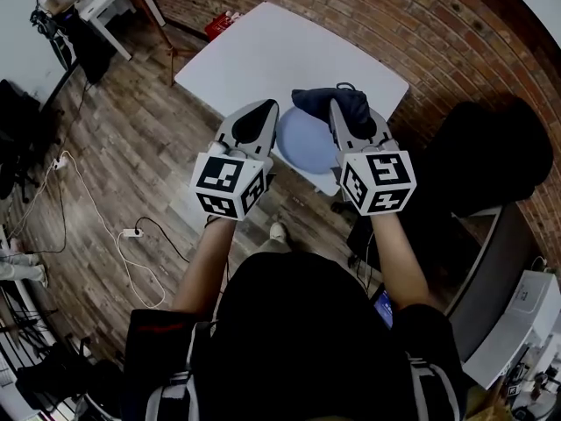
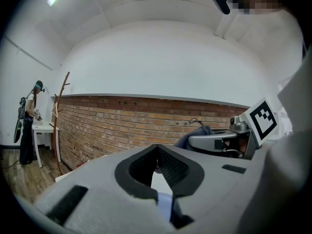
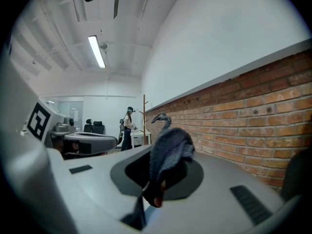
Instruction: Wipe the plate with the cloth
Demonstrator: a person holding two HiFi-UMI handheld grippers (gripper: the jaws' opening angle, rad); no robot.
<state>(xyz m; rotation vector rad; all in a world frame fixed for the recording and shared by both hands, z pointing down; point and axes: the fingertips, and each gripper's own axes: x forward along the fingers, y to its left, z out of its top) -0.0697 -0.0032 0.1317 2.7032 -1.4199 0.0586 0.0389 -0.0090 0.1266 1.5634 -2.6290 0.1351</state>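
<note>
Two tools: right tool [image 1: 338, 109] clenched on cloth [image 1: 313, 102] at far rim of plate [image 1: 307, 143]; left tool [image 1: 266, 109] clenched, empty, beside plate. Wiping judged barely started.

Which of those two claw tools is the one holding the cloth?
The right gripper: the dark blue cloth is pinched between its jaws. The left gripper has no cloth.

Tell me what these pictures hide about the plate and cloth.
Plate: in the head view, its far part is hidden by the cloth and its left rim by the left gripper; contact unclear.
Left gripper view: only a sliver of plate shows between the jaws.
Right gripper view: the cloth in the right gripper covers whatever lies below.
</note>
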